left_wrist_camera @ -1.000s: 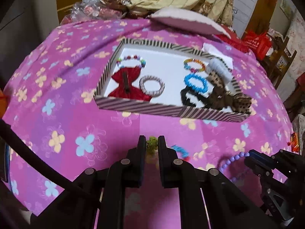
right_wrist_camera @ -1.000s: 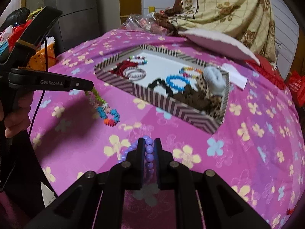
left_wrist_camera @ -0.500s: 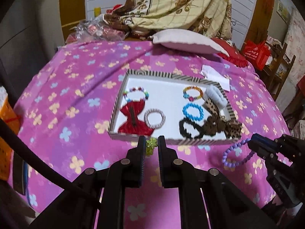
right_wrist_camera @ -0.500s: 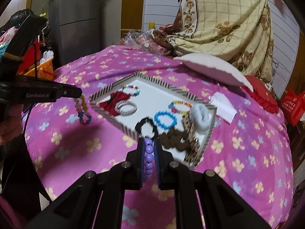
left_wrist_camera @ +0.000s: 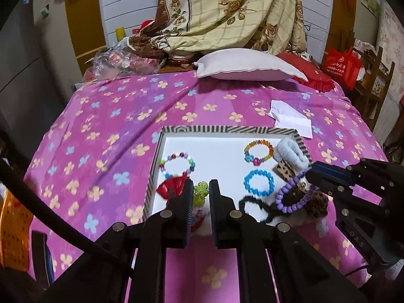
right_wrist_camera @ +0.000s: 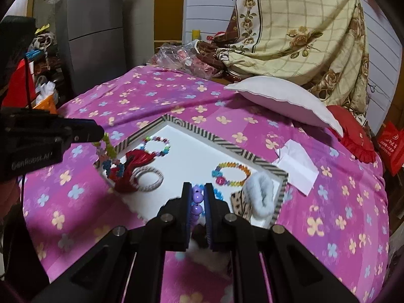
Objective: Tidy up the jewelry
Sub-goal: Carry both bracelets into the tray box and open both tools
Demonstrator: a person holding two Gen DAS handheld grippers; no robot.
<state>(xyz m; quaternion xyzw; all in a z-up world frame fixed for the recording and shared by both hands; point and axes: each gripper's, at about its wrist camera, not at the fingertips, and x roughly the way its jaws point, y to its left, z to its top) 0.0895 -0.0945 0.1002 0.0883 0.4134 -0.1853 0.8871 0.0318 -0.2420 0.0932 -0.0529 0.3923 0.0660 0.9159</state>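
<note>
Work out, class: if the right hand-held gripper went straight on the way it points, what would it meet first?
Probably the white floor of the striped tray, near the blue bead bracelet. The right hand-held gripper holds the purple bead bracelet above it; depth is unclear.

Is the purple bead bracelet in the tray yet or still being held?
Still held: the right gripper is shut on the purple bracelet, which dangles above the striped tray.
</note>
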